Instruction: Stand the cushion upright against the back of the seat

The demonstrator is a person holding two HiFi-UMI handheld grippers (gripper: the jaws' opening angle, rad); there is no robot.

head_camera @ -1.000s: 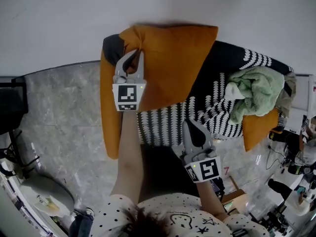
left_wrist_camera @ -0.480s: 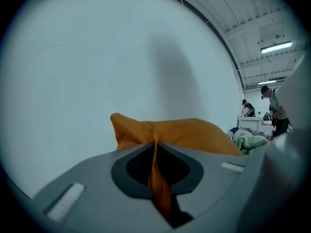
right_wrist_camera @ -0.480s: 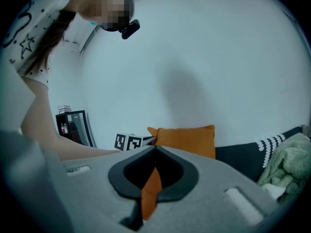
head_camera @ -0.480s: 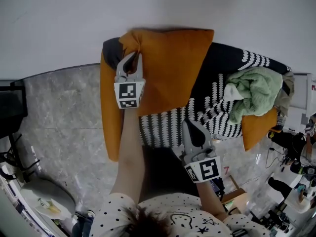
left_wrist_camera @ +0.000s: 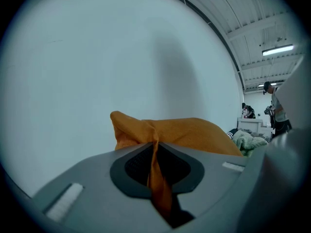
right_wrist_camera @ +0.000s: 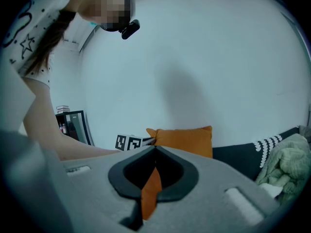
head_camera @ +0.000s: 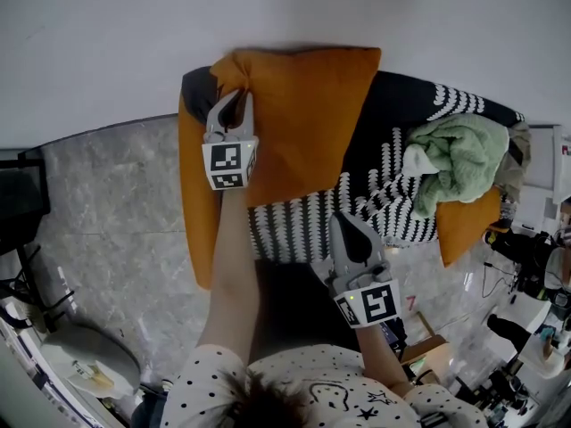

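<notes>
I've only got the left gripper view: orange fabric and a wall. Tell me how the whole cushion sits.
Observer: Right gripper view: the cushion stands upright at the back of the seat, before the wall.
Operator: Say which corner I'm holding.
Observer: The upper left one, as the right gripper view shows it. The left gripper has that fabric between its fingers, which have just been opening.
Operator: Locate the right gripper.
Observer: Head view: the right gripper is apart from the cushion, over the striped cover near the seat's front.
</notes>
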